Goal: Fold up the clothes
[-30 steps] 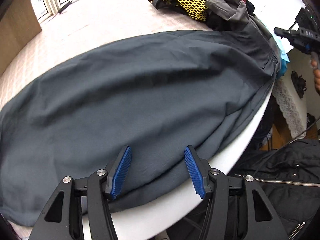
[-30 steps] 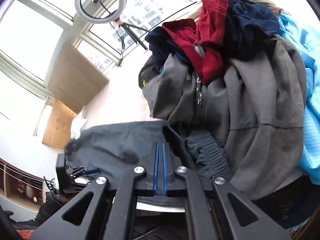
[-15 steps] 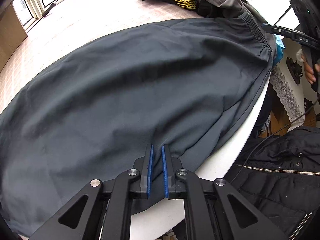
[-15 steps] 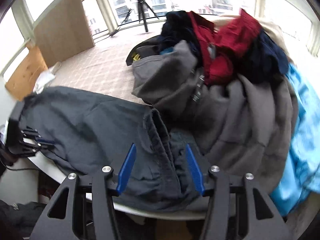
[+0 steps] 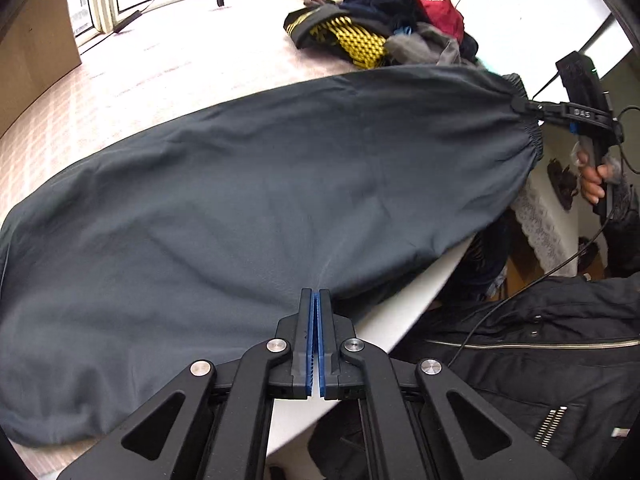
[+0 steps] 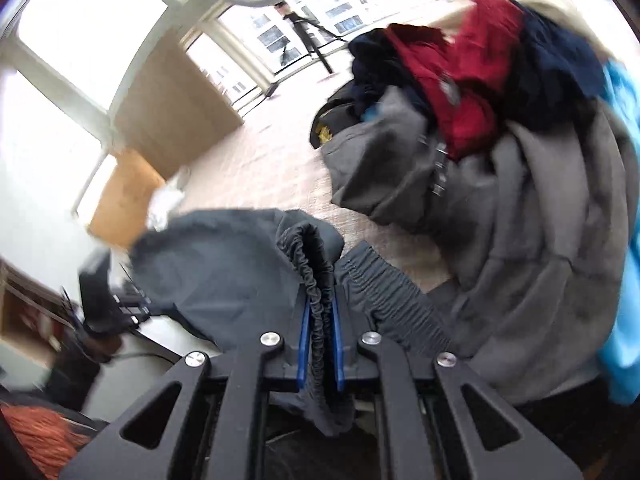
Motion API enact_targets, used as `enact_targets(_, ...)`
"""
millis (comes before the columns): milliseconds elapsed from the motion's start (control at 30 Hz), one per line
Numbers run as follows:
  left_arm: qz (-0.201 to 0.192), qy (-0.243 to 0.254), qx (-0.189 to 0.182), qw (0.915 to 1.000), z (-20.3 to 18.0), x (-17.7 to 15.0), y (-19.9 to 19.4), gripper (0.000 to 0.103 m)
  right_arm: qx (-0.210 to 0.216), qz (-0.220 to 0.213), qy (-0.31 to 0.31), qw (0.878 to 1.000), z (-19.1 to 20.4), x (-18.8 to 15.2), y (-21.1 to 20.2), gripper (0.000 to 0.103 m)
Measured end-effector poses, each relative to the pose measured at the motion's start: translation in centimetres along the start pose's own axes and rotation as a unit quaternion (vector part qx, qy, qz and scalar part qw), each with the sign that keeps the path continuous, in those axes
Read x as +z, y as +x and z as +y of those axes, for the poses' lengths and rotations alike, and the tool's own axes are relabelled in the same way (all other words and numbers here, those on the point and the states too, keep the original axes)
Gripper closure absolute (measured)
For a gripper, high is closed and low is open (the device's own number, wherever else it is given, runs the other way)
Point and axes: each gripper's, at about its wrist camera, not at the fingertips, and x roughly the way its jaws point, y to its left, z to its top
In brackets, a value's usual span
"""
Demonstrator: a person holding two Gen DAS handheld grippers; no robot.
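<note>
I have the dark grey trousers spread across the white worktop, the unfolded pile at the far side; my left gripper has its fingers pressed together on the near fabric edge; the fingers of my right gripper have just been closing and now pinch the elastic waistband. To fold cleanly I should lift both ends level, keep the cloth taut, and avoid snagging the grey hoodie just right of the waistband.
</note>
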Motion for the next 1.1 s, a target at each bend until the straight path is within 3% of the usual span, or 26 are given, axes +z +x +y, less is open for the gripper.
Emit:
enact_targets(33,0.004,0.005,-0.004,1.0000,0.1,-0.4,-0.1,0.103,0.005,0.003,0.023,1.000,-1.0,0.3,0.1,0.092)
enact_targets(67,0.011,0.013,-0.005,0.9998,0.3,-0.7,0.0,0.102,-0.024,0.017,0.028,0.999,-2.0,0.6,1.0,0.091)
enact_targets(133,0.031,0.017,-0.004,0.9994,0.5,-0.6,0.9,0.102,-0.071,0.049,0.039,0.996,-3.7,1.0,3.3,0.073)
enact_targets(167,0.039,0.015,-0.002,0.9991,0.6,-0.6,1.4,0.102,-0.084,0.067,0.043,0.993,-4.4,1.1,4.5,0.071)
enact_targets(233,0.047,0.009,0.001,0.9989,0.4,-0.6,1.7,0.101,-0.062,0.078,0.070,0.993,-5.7,0.9,4.9,0.071)
enact_targets(267,0.049,0.006,0.001,0.9988,0.3,-0.6,1.7,0.101,-0.029,0.072,0.078,0.994,-6.0,0.6,4.4,0.071)
enact_targets(333,0.045,0.004,0.002,0.9990,0.6,-0.9,1.3,0.101,0.015,0.060,0.077,0.995,-6.3,0.1,3.4,0.059)
enact_targets(400,0.048,0.002,0.010,0.9988,0.4,-1.1,1.5,0.101,-0.013,0.058,0.046,0.997,-6.0,-0.3,3.1,0.051)
enact_targets(500,0.049,-0.006,0.016,0.9987,1.2,-1.2,0.9,0.101,-0.041,0.079,0.015,0.996,-5.5,-0.8,4.3,0.051)
enact_targets(600,0.048,-0.017,0.020,0.9985,1.6,-1.1,1.3,0.101,-0.020,0.092,-0.015,0.995,-4.5,-0.9,6.6,0.051)
enact_targets(700,0.045,-0.042,0.023,0.9978,2.5,-0.7,1.7,0.099,-0.049,0.095,-0.061,0.992,-2.3,-1.1,8.8,0.047)
enact_targets(733,0.042,-0.051,0.022,0.9976,2.9,-0.6,1.7,0.099,-0.040,0.091,-0.071,0.992,-1.5,-1.2,9.0,0.051)
enact_targets(800,0.036,-0.067,0.027,0.9967,3.6,-0.5,1.7,0.097,0.001,0.090,-0.061,0.994,-0.5,-1.4,9.6,0.074)
enact_targets(900,0.032,-0.084,0.033,0.9954,4.5,-0.4,2.0,0.097,-0.016,0.059,-0.072,0.996,1.9,-2.1,8.1,0.075)
enact_targets(1000,0.036,-0.093,0.034,0.9945,4.8,-0.4,2.5,0.097,-0.023,-0.012,-0.051,0.998,2.4,-2.9,2.8,0.075)
enact_targets(1100,0.032,-0.091,0.028,0.9949,4.7,-0.4,2.6,0.094,-0.116,-0.051,-0.006,0.992,1.1,-3.5,0.7,0.075)
